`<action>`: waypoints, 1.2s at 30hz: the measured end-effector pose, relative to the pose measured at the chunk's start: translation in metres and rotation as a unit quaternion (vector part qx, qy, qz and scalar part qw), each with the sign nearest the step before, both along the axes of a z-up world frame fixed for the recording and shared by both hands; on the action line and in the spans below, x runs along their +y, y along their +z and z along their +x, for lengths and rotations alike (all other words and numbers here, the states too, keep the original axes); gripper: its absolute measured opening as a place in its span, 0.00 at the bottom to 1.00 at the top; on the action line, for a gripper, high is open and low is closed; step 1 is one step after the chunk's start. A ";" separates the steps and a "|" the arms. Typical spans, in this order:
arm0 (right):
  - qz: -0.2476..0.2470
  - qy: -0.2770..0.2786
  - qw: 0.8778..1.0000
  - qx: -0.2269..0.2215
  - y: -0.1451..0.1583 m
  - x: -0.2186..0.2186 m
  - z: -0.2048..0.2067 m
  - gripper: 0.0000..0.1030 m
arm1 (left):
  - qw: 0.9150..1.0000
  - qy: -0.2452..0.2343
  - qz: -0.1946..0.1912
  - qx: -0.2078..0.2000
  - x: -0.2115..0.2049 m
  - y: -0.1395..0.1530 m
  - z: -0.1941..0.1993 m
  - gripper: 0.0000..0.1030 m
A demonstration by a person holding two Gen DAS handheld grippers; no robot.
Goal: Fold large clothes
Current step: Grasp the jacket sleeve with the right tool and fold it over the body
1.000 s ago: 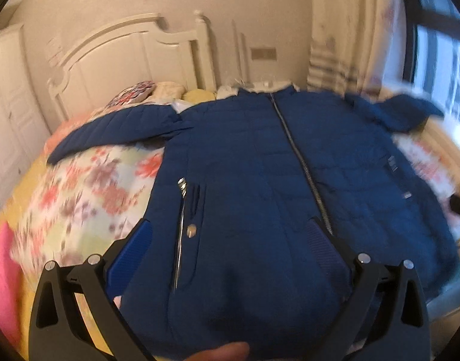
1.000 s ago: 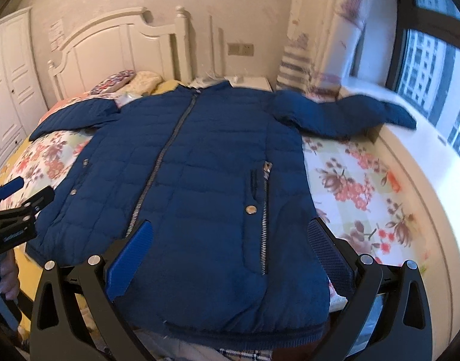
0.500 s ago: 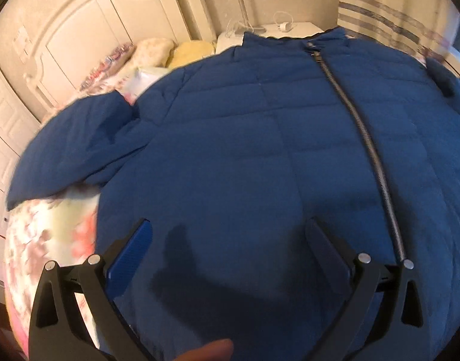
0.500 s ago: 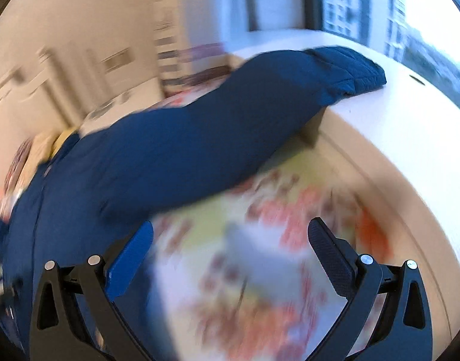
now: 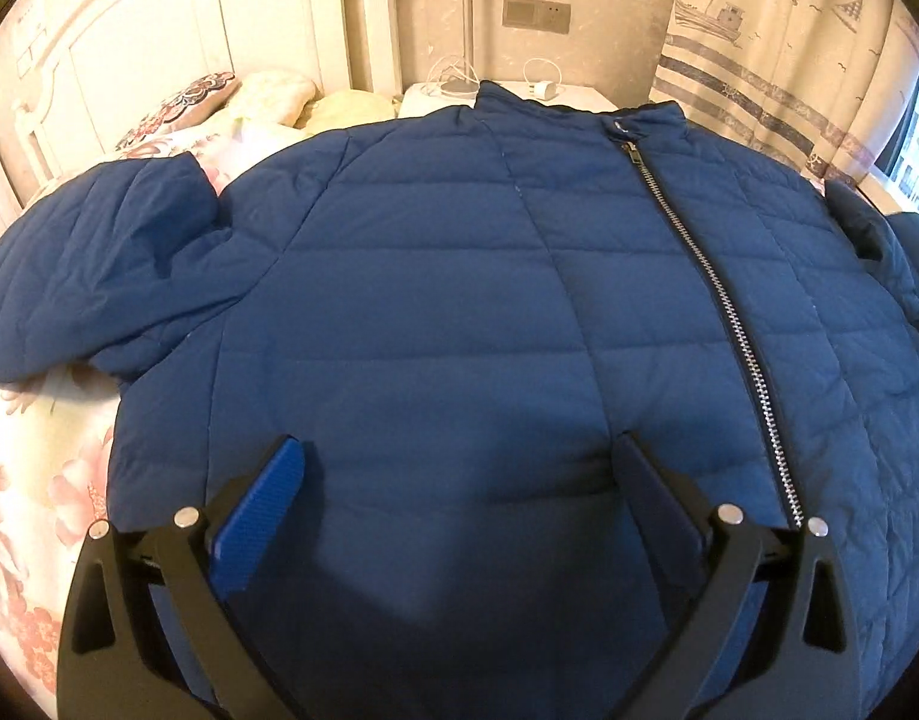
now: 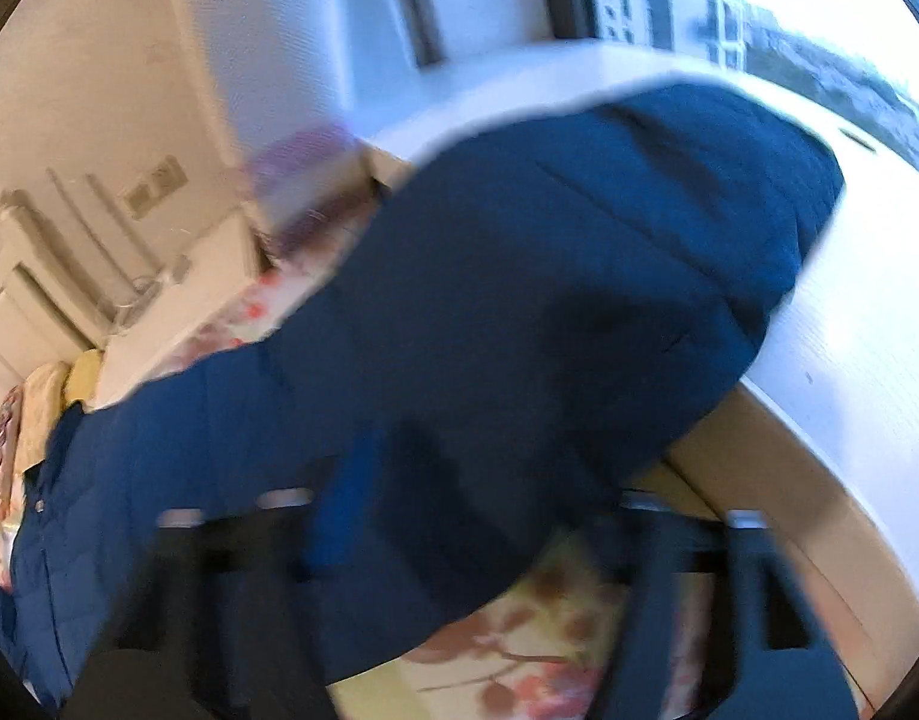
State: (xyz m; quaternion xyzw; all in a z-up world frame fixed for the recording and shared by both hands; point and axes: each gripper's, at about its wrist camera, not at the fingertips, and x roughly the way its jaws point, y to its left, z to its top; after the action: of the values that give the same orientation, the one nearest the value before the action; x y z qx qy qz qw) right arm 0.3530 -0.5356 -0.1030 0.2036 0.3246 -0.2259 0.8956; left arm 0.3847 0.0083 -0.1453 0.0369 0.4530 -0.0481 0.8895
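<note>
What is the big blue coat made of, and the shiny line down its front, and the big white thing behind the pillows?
The blue coat looks like smooth, padded synthetic fabric, stitched into puffy quilted rows. Its zipper looks metal: silvery teeth that glint. The headboard seems white-painted wood with carved panels, though paint hides what is underneath.

Left wrist view low over jacket point(image 5: 459, 300) chest toward headboard point(image 5: 159, 30); right, blurred, seemingly close above its sleeve point(image 6: 549, 300).

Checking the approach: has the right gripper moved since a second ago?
Yes. The right gripper has swung from the jacket's hem toward the sleeve near the windowsill.
</note>
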 end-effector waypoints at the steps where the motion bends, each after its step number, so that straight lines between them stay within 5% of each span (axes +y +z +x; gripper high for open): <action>1: -0.023 0.020 0.999 -0.034 0.016 0.016 -0.002 0.18 | 1.000 0.000 0.000 0.000 0.000 0.000 0.000 0.98; 5: -0.032 0.129 0.985 -0.105 0.059 0.087 0.001 0.18 | 1.000 0.000 0.000 0.000 0.000 0.000 0.000 0.98; 9: -0.053 0.279 0.950 -0.127 0.076 0.197 0.002 0.18 | 1.000 0.000 -0.001 0.000 0.001 0.000 -0.003 0.98; 13: -0.073 0.420 0.904 -0.017 0.028 0.293 0.018 0.25 | 1.000 -0.001 -0.001 0.000 0.001 0.001 -0.005 0.98; 14: -0.109 0.439 0.891 0.035 0.000 0.317 0.022 0.35 | 1.000 -0.001 -0.001 0.000 0.000 0.001 -0.005 0.98; 17: -0.165 0.454 0.870 0.103 -0.048 0.341 0.023 0.67 | 1.000 -0.001 -0.001 0.000 0.000 0.001 -0.005 0.98; 20: -0.138 0.459 0.871 0.106 -0.044 0.326 0.021 0.83 | 1.000 -0.001 -0.002 0.000 0.001 0.001 -0.005 0.98; 23: -0.107 0.442 0.881 0.130 -0.031 0.321 0.008 0.83 | 1.000 -0.001 -0.002 0.000 0.001 0.002 -0.006 0.98; 27: -0.101 0.458 0.879 0.088 0.002 0.309 -0.039 0.84 | 1.000 -0.001 -0.002 0.000 0.001 0.001 -0.007 0.98; 34: -0.119 0.436 0.879 0.155 -0.045 0.286 -0.083 0.83 | 1.000 -0.001 0.000 0.000 0.002 0.002 -0.009 0.98; 36: -0.119 0.430 0.883 0.144 -0.048 0.276 -0.096 0.84 | 1.000 0.001 0.013 0.004 -0.001 0.006 -0.008 0.98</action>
State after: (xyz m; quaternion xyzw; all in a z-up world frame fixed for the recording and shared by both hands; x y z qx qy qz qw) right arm 0.2565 -0.2597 -0.1505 -0.0991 0.4761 0.1179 0.8658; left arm 0.3765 0.0075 -0.1397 0.0484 0.4573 -0.0416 0.8870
